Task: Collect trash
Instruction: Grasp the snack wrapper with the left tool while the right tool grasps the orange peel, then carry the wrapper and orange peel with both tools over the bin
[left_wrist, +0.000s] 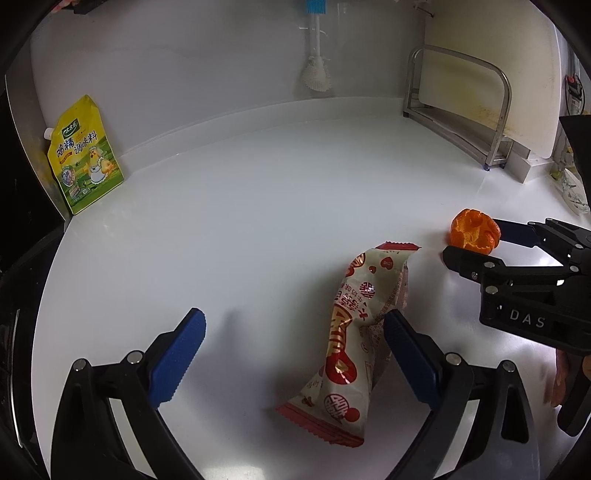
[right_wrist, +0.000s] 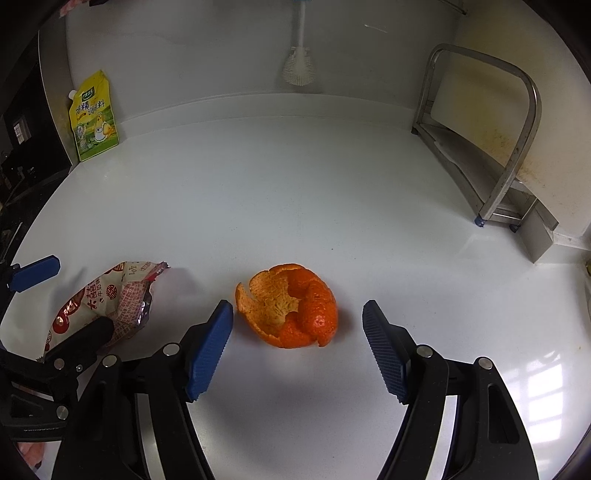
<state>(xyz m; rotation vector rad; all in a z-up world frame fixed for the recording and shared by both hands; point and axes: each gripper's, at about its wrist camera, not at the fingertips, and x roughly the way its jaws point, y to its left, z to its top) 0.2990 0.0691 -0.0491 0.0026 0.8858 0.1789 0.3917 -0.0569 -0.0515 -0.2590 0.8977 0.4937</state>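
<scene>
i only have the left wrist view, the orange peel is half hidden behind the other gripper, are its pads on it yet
Observer: No. In the right wrist view the orange peel lies on the counter between the right gripper's open jaws, with a gap on each side.
Operator: is the peel one piece
Observer: It looks like one curled piece, pith side up, with no loose scraps around it.
Operator: how does my gripper sit on the wrapper from there
Observer: The left gripper's fingers straddle the snack wrapper; one dark finger lies over its near end and the blue pad stands clear on the far side.
</scene>
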